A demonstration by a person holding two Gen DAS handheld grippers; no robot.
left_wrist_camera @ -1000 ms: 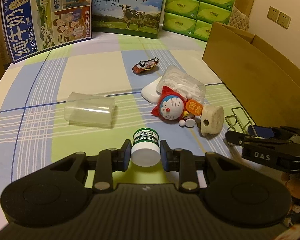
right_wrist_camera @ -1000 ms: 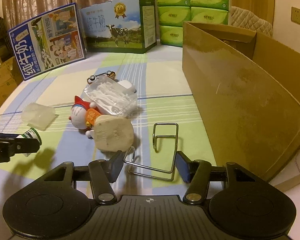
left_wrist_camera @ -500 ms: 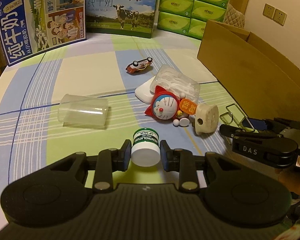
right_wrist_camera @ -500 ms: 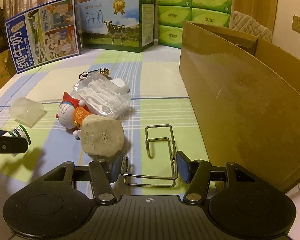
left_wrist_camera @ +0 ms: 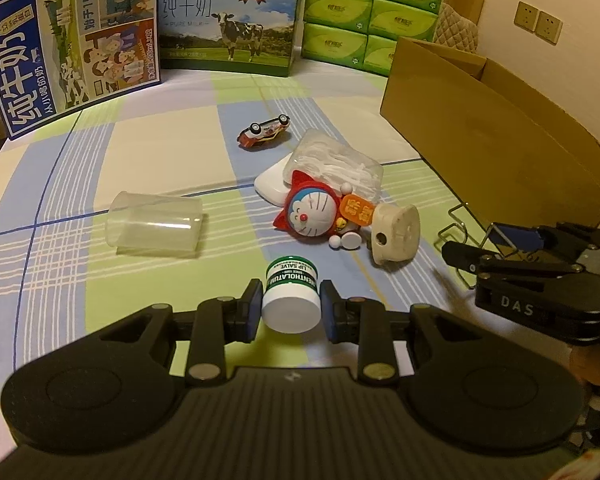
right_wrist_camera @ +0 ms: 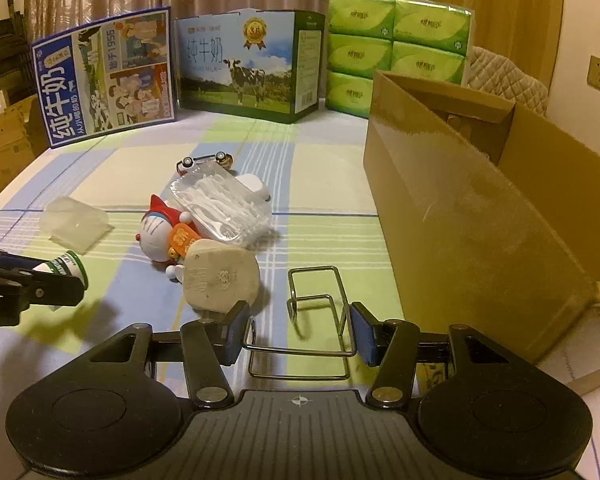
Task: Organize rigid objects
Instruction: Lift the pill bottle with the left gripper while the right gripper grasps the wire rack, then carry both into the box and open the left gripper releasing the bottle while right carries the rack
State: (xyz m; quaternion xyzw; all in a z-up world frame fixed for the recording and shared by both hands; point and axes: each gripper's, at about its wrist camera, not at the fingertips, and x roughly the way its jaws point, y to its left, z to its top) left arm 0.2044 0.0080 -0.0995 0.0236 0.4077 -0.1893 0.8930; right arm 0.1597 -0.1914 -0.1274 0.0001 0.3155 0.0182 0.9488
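Observation:
My left gripper (left_wrist_camera: 291, 312) is shut on a small white lip salve jar (left_wrist_camera: 291, 300) with a green label, held just above the checked bedcover. That jar (right_wrist_camera: 64, 265) also shows at the left edge of the right wrist view. My right gripper (right_wrist_camera: 300, 340) is low over the bed beside the open cardboard box (right_wrist_camera: 460, 208). A bent wire rack (right_wrist_camera: 312, 268) lies between its blue pads (right_wrist_camera: 234, 334), which touch the near wire at both ends. In the left wrist view the right gripper (left_wrist_camera: 470, 240) is at the right, over the rack (left_wrist_camera: 456, 226).
In the middle of the bed lie a Doraemon toy (left_wrist_camera: 312, 212), a beige plug-like block (left_wrist_camera: 396, 236), a clear box of floss picks (left_wrist_camera: 336, 164), a white case (left_wrist_camera: 270, 186), an overturned toy car (left_wrist_camera: 264, 132) and a clear cup (left_wrist_camera: 154, 226) on its side. Milk cartons and tissue packs line the back.
The right gripper's jaws have narrowed around the wire rack, which now sits deeper between the pads. The left gripper still holds the jar and has barely moved.

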